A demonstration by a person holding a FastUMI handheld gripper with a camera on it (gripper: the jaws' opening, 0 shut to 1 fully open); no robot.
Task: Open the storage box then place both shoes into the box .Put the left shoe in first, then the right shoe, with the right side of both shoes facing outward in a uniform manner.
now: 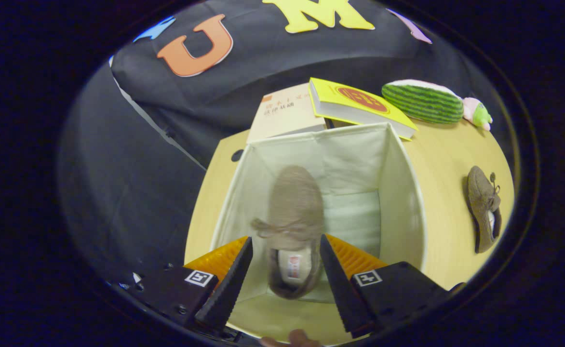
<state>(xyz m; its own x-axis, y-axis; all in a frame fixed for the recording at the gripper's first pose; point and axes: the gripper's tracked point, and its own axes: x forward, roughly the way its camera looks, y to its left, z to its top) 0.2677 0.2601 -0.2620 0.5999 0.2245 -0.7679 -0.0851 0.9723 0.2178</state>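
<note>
Gripper view | jaws apart | shoe [293,226] between them, inside box [408,193]

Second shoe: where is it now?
In the gripper view, the second shoe lies on the table, right of the box. The first shoe is between the open gripper fingers, inside the box.

A staged recording booth is shown, dressed with household things rather than a lived-in home. A pale wooden surface [437,231] is backed by a draped black cloth wall [244,96]. On the surface are set an open cream fabric storage box [403,193], two books [359,103] stacked at angles, a watermelon-slice plush toy [422,102] and a brown suede shoe [484,208].
</note>
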